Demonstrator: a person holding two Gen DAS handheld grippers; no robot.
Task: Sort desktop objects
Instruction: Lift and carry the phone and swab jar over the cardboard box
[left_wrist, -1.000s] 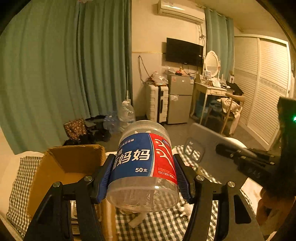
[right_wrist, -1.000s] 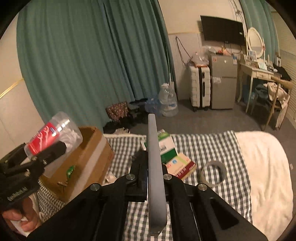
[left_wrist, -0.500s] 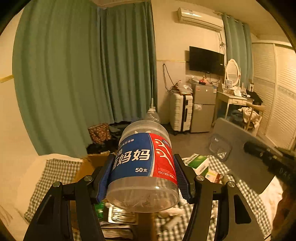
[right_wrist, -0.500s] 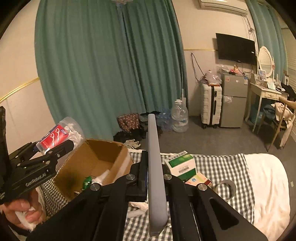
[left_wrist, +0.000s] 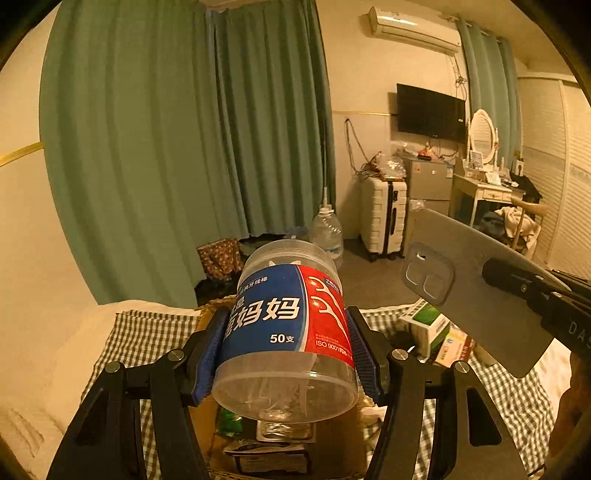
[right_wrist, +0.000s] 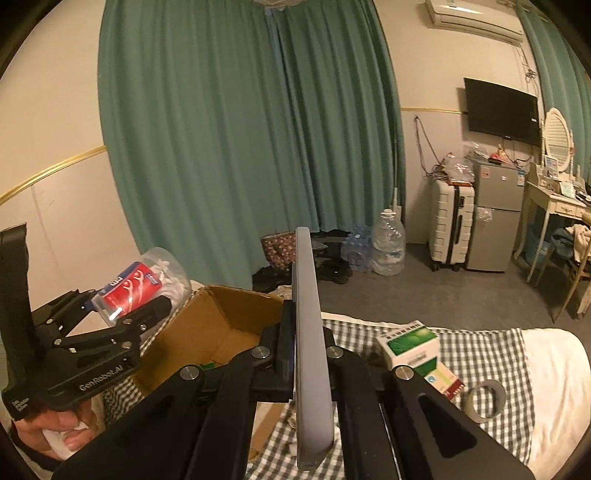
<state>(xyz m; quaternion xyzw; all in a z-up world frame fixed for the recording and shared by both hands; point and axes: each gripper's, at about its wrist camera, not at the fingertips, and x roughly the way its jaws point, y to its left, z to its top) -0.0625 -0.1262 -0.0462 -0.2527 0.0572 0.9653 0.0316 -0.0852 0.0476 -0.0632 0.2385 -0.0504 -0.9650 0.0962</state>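
My left gripper is shut on a clear plastic jar of floss picks with a blue and red label, held in the air above an open cardboard box. The jar also shows in the right wrist view, left of the box. My right gripper is shut on a flat grey phone case, held edge-on above the checked cloth. In the left wrist view the phone case hangs at the right with its camera cutout showing.
The box holds a green packet and other packets. A green and white carton, a red booklet and a tape roll lie on the cloth at the right. A curtain, suitcase and fridge stand beyond.
Both grippers have risen and tilted up, so more of the room and less of the table shows. The jar and the phone case stay gripped. The box interior has come into the right wrist view.
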